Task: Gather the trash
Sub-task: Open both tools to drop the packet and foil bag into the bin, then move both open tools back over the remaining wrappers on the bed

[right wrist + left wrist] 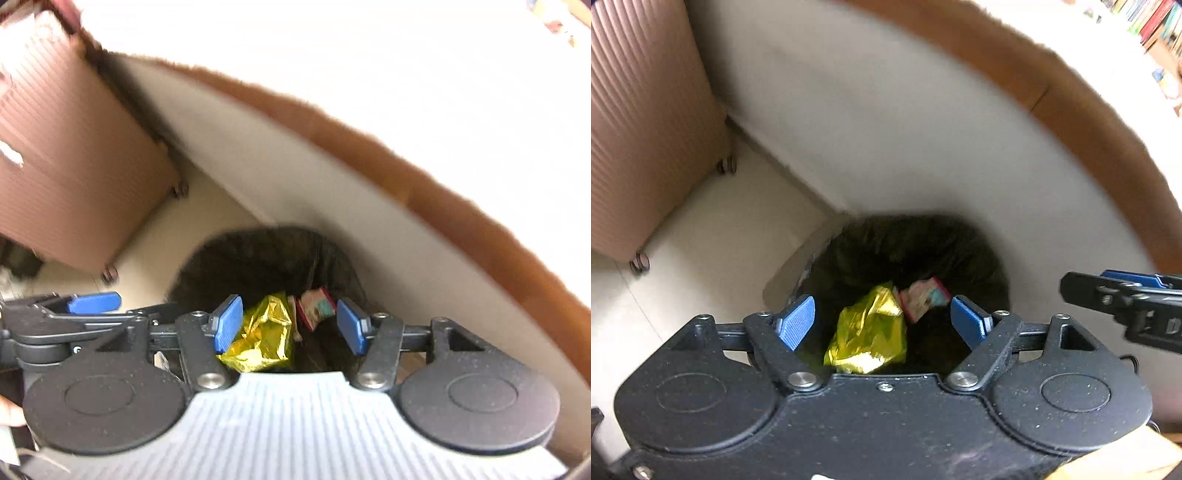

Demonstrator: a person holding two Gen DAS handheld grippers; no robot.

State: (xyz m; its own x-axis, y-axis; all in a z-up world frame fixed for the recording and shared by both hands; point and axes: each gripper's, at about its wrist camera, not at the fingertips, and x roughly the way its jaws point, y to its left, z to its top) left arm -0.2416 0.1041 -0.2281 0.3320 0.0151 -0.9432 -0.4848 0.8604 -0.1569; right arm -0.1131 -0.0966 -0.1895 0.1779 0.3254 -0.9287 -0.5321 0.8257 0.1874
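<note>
1. The dark-lined trash bin (908, 251) stands on the floor by the white wall, blurred.
2. Below my left gripper (884, 321) and right gripper (290, 325), both spread and empty, lies a crumpled gold wrapper (868, 332).
3. The pink packet (925, 297) beside it is too smeared to read.

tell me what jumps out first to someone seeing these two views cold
The crumpled shiny gold foil wrapper grabs the eye, lying inside the dark bin with a black liner, with a small pink and white printed packet just beyond it. Both the left gripper and the right gripper hang over the bin, blue pads apart and touching nothing. A ribbed pinkish-brown wheeled suitcase stands on the pale floor to the left.
</note>
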